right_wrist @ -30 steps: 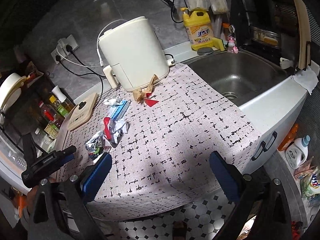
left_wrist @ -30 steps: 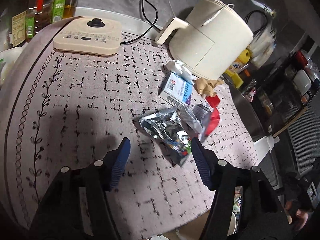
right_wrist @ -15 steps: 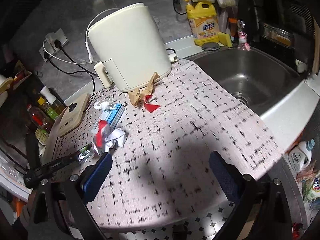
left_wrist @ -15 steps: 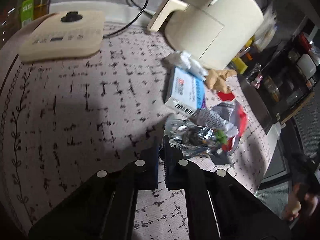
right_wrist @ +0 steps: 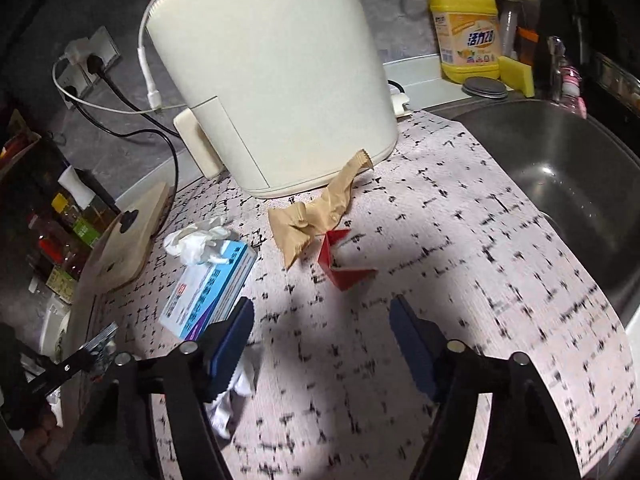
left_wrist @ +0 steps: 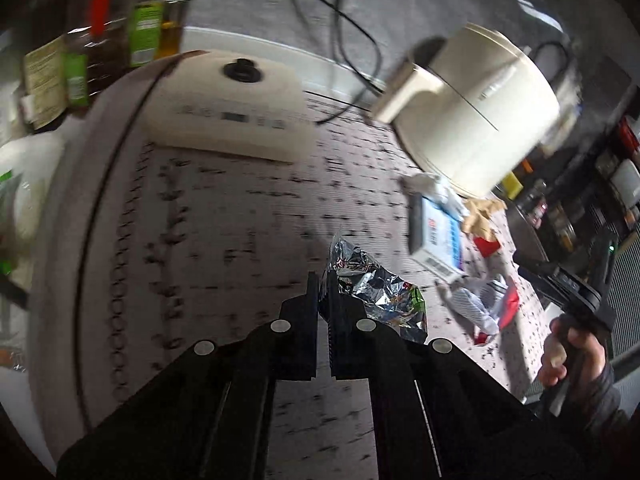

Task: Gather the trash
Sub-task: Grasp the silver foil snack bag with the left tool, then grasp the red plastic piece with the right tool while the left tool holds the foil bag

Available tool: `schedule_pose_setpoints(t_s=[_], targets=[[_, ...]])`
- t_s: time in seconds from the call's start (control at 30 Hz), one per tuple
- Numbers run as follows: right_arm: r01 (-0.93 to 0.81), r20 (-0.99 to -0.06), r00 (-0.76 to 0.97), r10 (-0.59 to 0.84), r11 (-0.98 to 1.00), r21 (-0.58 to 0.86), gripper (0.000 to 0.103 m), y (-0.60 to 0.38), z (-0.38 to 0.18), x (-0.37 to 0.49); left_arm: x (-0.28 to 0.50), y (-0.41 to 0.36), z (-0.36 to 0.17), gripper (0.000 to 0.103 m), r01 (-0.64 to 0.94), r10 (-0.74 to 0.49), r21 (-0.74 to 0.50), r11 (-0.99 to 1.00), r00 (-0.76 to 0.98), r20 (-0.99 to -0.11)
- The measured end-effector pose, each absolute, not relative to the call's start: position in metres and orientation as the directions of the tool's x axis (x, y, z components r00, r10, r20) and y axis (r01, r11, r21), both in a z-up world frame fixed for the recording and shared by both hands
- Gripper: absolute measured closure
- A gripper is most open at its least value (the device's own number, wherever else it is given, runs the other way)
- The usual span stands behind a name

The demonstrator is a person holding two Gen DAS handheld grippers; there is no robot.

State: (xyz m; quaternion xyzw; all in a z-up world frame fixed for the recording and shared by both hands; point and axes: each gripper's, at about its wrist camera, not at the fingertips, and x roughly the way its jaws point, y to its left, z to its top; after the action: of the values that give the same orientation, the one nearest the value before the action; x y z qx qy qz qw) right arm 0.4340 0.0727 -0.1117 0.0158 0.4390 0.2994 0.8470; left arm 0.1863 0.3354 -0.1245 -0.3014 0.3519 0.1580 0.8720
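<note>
Your left hand-held gripper [left_wrist: 324, 280] has its jaws pinched tight on the near edge of the foil wrapper [left_wrist: 376, 292], which trails off ahead and to the right of the fingertips. It seems to hang from the grip rather than lie flat on the bench [left_wrist: 240, 220], though blur makes that hard to confirm. Keep the pinch firm as you carry it away; foil is slippery and you hold only a thin edge. The wrapper's long axis runs from the fingertips diagonally away to the right, its far corner pointing toward the blue-and-white box [left_wrist: 436, 236].

Your right hand-held gripper [right_wrist: 320, 332] is fairly wide with its jaws closing, and nothing is between them yet. The red folded scrap [right_wrist: 340, 256] lies just ahead of the fingertips, the tan paper wrapper [right_wrist: 316, 216] beyond it, stretching up toward the cream appliance [right_wrist: 280, 80]. Judged from this, the red scrap is your next pick: centre it between the fingers before they close. A white crumpled wrapper [right_wrist: 236, 392] sits under the left finger; don't snag it.
</note>
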Motion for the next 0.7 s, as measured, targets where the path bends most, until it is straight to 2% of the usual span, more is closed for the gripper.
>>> schedule_pose_setpoints(t_s=[0.2, 0.27, 0.3, 0.37, 0.4, 0.43, 0.53, 0.7], targets=[[-0.498, -0.745, 0.436, 0.506, 0.824, 0.268, 0.041, 0.093, -0.119, 0.453, 0.168, 0.348, -0.137, 0.098, -0.55, 0.085, -0.444, 0.707, 0.69, -0.719], [-0.497, -0.75, 0.44, 0.494, 0.83, 0.254, 0.046, 0.095, -0.122, 0.457, 0.167, 0.346, -0.138, 0.098, -0.558, 0.093, -0.445, 0.7, 0.689, -0.719], [-0.498, -0.752, 0.438, 0.492, 0.83, 0.253, 0.051, 0.097, -0.123, 0.459, 0.166, 0.345, -0.137, 0.098, -0.557, 0.096, -0.444, 0.701, 0.692, -0.716], [-0.511, -0.755, 0.431, 0.494, 0.823, 0.248, 0.067, 0.1, -0.124, 0.46, 0.163, 0.342, -0.134, 0.098, -0.553, 0.104, -0.446, 0.704, 0.702, -0.705], [-0.516, -0.759, 0.421, 0.497, 0.819, 0.251, 0.084, 0.101, -0.124, 0.46, 0.162, 0.341, -0.133, 0.098, -0.552, 0.106, -0.449, 0.703, 0.705, -0.702], [-0.519, -0.764, 0.406, 0.501, 0.815, 0.258, 0.09, 0.101, -0.125, 0.46, 0.161, 0.34, -0.133, 0.098, -0.553, 0.107, -0.453, 0.699, 0.708, -0.698], [-0.518, -0.764, 0.397, 0.508, 0.811, 0.27, 0.094, 0.094, -0.122, 0.452, 0.154, 0.333, -0.13, 0.098, -0.557, 0.112, -0.467, 0.687, 0.716, -0.689], [-0.524, -0.761, 0.384, 0.523, 0.802, 0.287, 0.095, 0.074, -0.115, 0.435, 0.144, 0.313, -0.121, 0.098, -0.546, 0.117, -0.472, 0.692, 0.73, -0.674]])
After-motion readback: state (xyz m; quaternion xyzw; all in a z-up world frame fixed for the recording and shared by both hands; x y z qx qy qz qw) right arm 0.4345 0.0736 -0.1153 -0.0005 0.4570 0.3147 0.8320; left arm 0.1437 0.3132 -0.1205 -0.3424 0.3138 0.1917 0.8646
